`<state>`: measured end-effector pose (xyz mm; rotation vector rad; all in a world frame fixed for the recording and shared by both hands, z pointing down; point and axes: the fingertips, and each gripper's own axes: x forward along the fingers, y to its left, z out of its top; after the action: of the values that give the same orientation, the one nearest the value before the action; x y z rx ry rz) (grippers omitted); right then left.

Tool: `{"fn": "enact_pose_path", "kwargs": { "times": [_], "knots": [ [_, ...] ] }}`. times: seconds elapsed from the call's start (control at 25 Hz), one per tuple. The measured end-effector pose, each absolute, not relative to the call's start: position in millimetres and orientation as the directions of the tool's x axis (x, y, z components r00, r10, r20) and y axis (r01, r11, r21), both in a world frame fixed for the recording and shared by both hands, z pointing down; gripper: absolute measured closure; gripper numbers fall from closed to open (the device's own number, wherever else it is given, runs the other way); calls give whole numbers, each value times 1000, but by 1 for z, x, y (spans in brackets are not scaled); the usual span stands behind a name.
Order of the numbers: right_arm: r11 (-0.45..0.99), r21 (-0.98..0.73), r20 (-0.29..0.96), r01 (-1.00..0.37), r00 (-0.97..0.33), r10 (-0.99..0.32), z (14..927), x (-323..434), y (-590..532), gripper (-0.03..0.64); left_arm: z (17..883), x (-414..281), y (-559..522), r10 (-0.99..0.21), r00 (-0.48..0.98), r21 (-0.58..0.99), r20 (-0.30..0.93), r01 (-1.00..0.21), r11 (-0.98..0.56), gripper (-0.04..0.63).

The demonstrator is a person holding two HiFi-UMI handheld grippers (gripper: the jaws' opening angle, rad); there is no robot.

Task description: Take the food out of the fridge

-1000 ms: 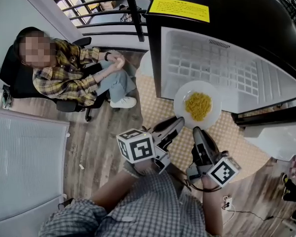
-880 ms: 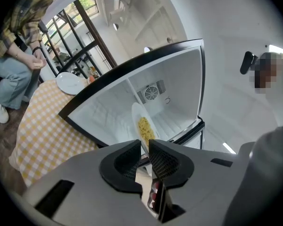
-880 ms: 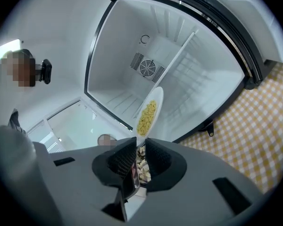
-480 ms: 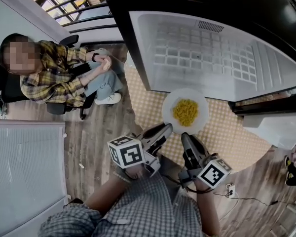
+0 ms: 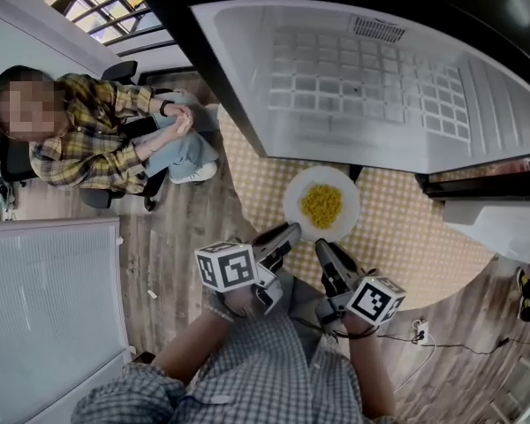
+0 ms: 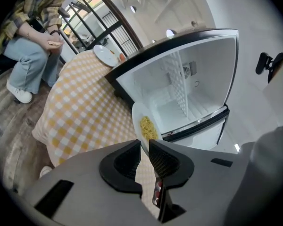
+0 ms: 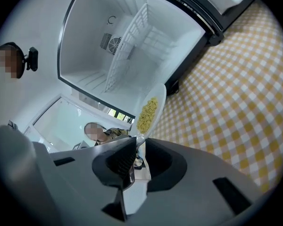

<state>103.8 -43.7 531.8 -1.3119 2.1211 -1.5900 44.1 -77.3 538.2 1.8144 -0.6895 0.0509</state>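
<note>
Holds a white plate (image 5: 293, 203) of yellow noodles (image 5: 322, 205) by its near rim, outside the open fridge (image 5: 362, 78) and above the checked tablecloth (image 5: 406, 237). Clamps the rim's left part in the left gripper (image 5: 287, 232), jaws drawn narrow with the thin edge pressed between the pads. Clamps the right part likewise in the right gripper (image 5: 322, 247), rim pinched between close-set jaws. Keeps the plate just in front of the fridge's white interior with its wire shelf (image 5: 371, 87). Shows a seated person (image 5: 97, 140) in a plaid shirt at the left, well apart from the plate
</note>
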Motion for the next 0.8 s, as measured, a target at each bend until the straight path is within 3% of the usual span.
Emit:
{"fn": "enact_pose_path", "kwargs": {
  "times": [0.48, 0.8],
  "knots": [
    [-159, -866, 453, -475, -608, -652, 586, 89, -38, 566, 592, 33, -73, -378, 787, 828, 488, -555, -87, 522],
    [-201, -816, 541, -542, -594, -595, 604, 88, -34, 566, 609, 33, -69, -290, 699, 670, 654, -713, -208, 502]
  ]
}}
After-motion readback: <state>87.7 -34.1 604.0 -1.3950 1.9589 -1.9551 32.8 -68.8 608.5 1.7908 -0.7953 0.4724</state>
